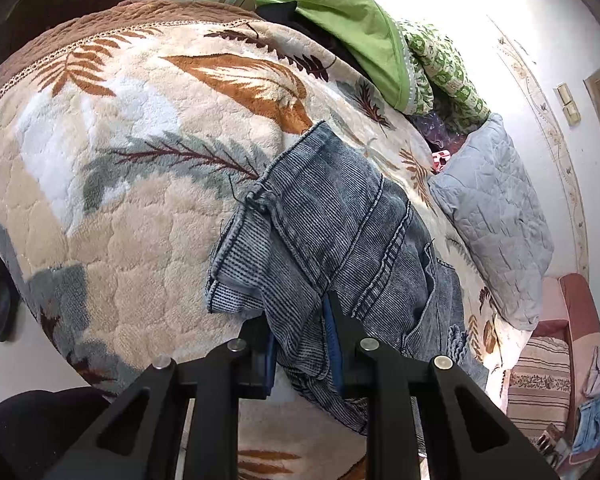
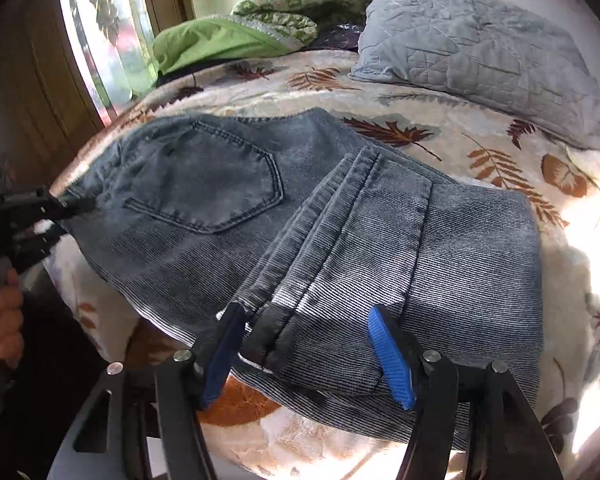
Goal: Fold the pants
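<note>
Left hand-held gripper [image 1: 302, 344] pinches jeans [image 1: 340, 240]; right [image 2: 310, 344] spread.

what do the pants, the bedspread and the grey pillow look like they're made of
Pants: faded blue-grey denim, judging by ribbed weave, doubled seam stitching and patch pocket.
Bedspread: plush fleece-like pile with stitched quilting and a leaf print, probably synthetic.
Grey pillow: matte quilted woven cover, maybe cotton; fibre unclear.

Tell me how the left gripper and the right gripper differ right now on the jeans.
The left gripper has its fingers shut on a bunched edge of the jeans; the right gripper stands open, its pads apart.
The left gripper is at the pocket end; the right gripper is over the folded-back leg hems.
Both have black arms and blue pads.
</note>
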